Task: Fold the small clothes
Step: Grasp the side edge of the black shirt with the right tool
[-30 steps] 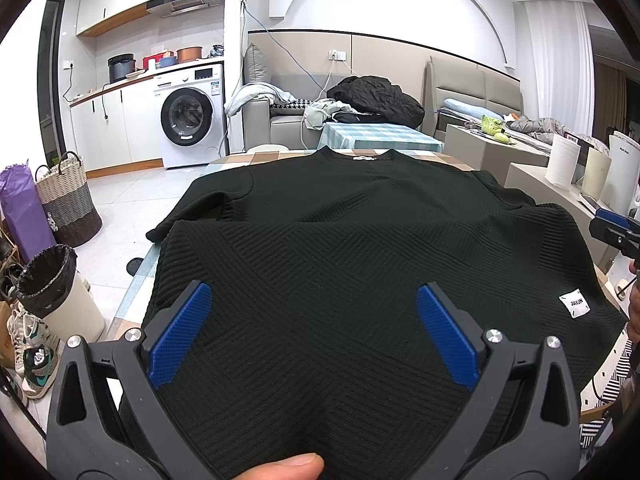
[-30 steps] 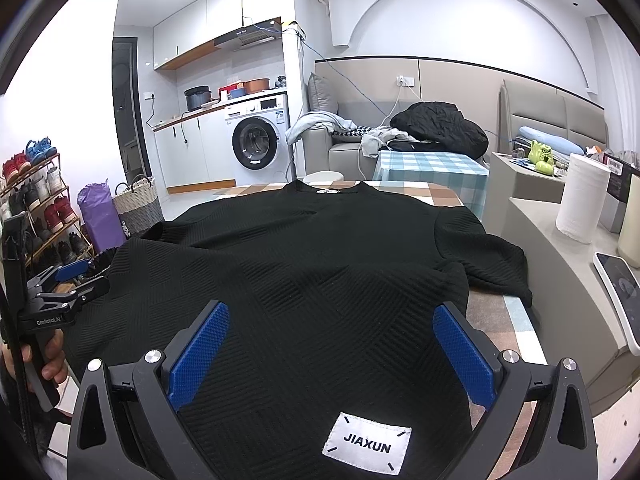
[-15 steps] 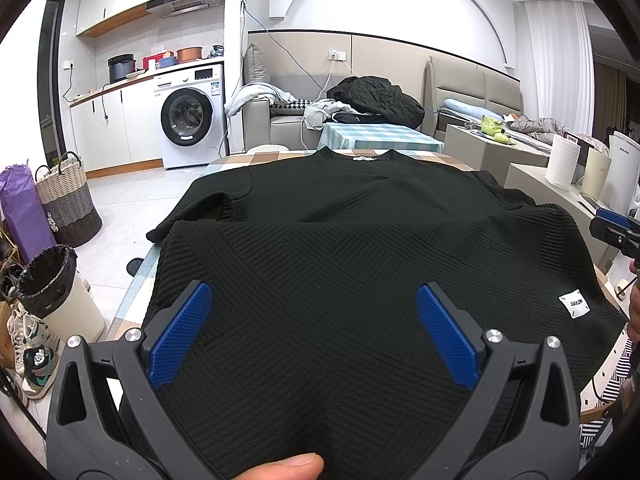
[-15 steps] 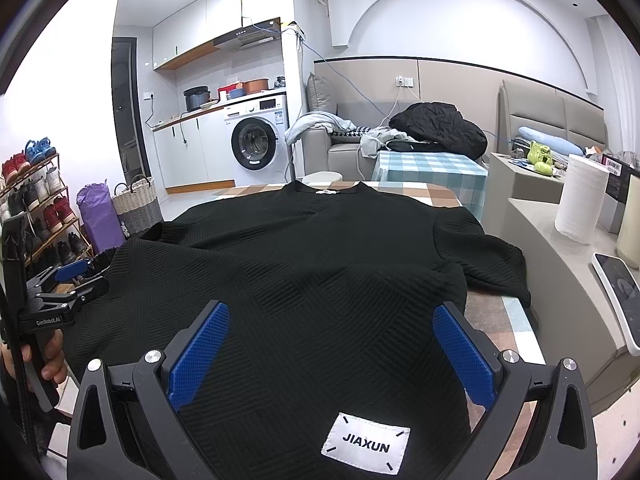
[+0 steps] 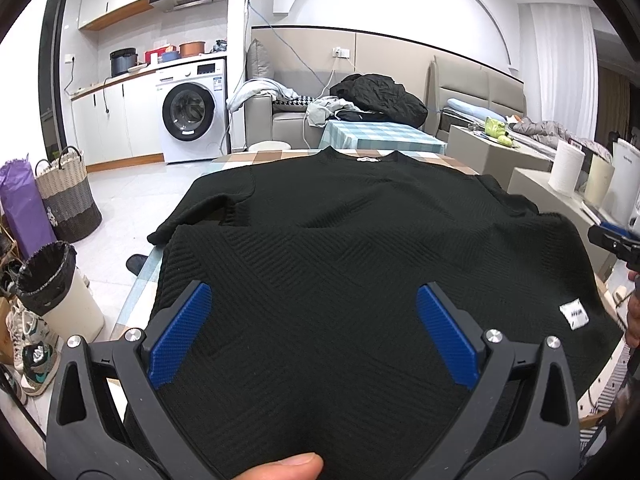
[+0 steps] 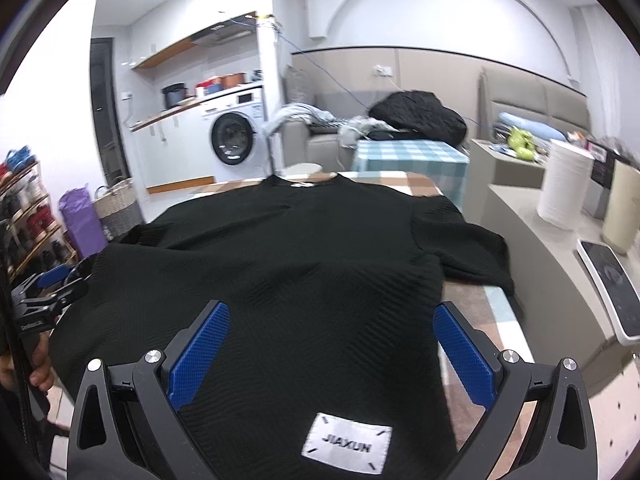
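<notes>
A black textured short-sleeved top (image 5: pixel 320 240) lies flat, front up, on a checked table, collar at the far end; it also shows in the right wrist view (image 6: pixel 288 280). A white "JIAXUN" patch (image 6: pixel 346 448) sits near its hem on the right side. My left gripper (image 5: pixel 314 332) is open above the hem's left part, blue pads (image 5: pixel 180 332) wide apart. My right gripper (image 6: pixel 330 348) is open above the hem's right part, just behind the patch. Neither holds anything. Each gripper shows at the edge of the other's view.
The checked table (image 6: pixel 492 308) shows bare at the right of the top. A white scale (image 6: pixel 612 292) and paper rolls (image 6: pixel 564 184) stand on a counter to the right. A lined bin (image 5: pixel 56 284), baskets and shoes stand on the floor to the left.
My right gripper has shifted and tilted, so its view is blurred and the top sits a little further left in it. My left gripper has not moved.
</notes>
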